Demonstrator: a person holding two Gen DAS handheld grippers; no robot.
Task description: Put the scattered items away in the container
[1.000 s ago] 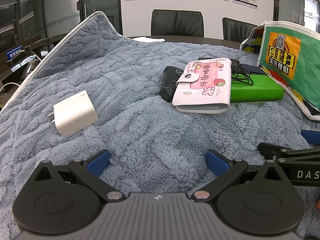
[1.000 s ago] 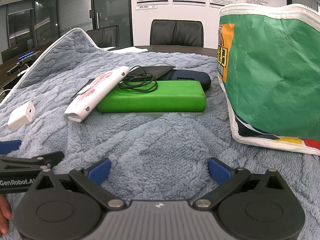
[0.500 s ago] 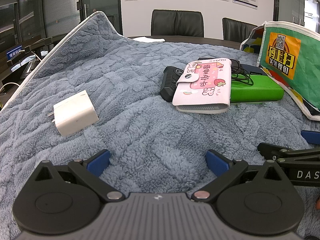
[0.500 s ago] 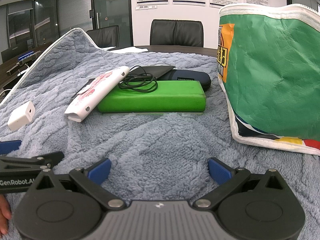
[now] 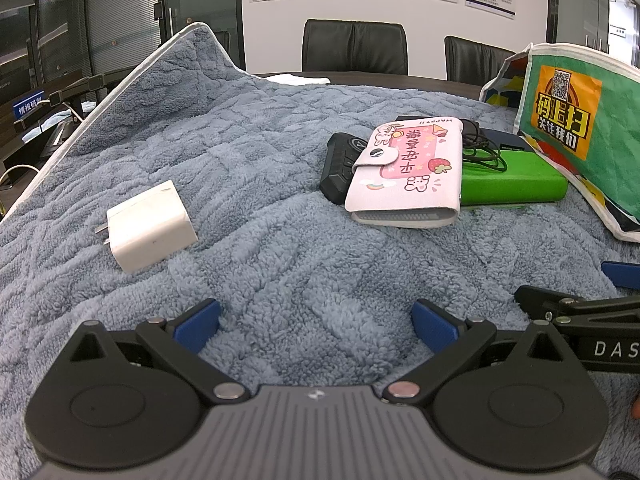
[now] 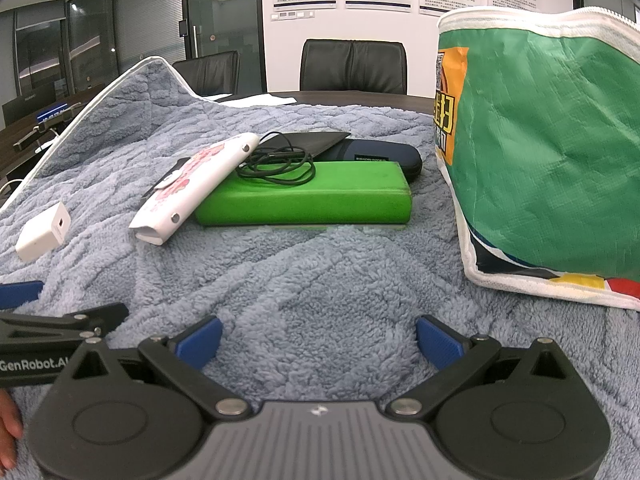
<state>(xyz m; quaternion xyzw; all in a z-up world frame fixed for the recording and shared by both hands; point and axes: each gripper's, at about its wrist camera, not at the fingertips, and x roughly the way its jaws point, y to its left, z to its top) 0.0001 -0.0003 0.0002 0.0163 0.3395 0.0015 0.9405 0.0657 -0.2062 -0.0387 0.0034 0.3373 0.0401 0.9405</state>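
Observation:
A green zip pouch [image 6: 552,152] stands at the right on a grey-blue fleece blanket [image 5: 280,248]; it also shows in the left wrist view [image 5: 580,128]. A white charger [image 5: 150,226] lies at the left, also in the right wrist view [image 6: 42,232]. A pink card wallet [image 5: 408,172] leans on a green box [image 6: 308,196], with a black device [image 5: 340,160] beside it. A coiled black cable [image 6: 276,164] lies on the box. A dark blue case [image 6: 380,156] lies behind. My left gripper [image 5: 316,320] and right gripper [image 6: 318,336] rest low on the blanket, both open and empty.
The blanket's white-edged corner [image 5: 192,36] rises at the back left. Black office chairs [image 5: 354,46] stand behind the table. My right gripper's side shows at the right of the left wrist view [image 5: 592,320].

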